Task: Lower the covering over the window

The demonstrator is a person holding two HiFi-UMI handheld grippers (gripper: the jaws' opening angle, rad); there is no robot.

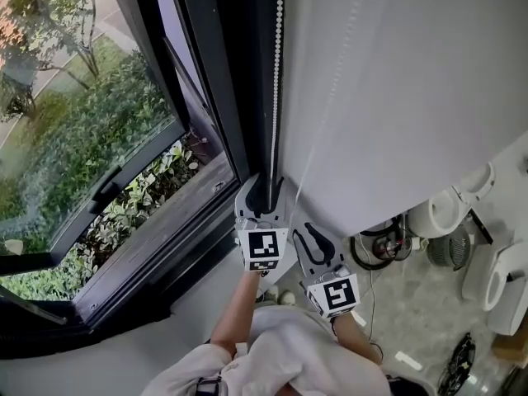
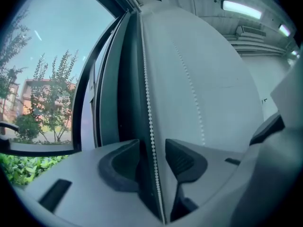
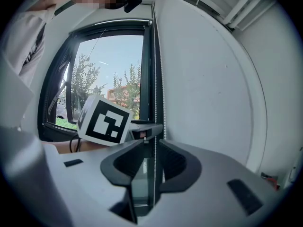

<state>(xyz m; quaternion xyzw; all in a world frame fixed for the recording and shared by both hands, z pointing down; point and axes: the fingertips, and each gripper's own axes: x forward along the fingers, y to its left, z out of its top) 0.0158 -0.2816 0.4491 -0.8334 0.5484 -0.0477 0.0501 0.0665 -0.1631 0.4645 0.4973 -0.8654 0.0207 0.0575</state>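
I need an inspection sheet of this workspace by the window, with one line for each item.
Surface: speckled floor, partly covered.
Job's things: white roller blind hangs beside the window; its bead chain hangs at the blind's edge.
Clutter: white appliances and a round grille on the floor.
Grippers: left gripper open, chain running between its jaws; right gripper open, chain between its jaws too.
Cables: black cable coiled on the floor.
Surroundings: shrubs and trees outside.

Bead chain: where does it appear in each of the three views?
Head view: the bead chain hangs at upper centre, beside the white blind.
Left gripper view: centre, between the jaws of the left tool.
Right gripper view: centre, between the jaws of the right tool.
Shared landmark: dark window frame, left of it.
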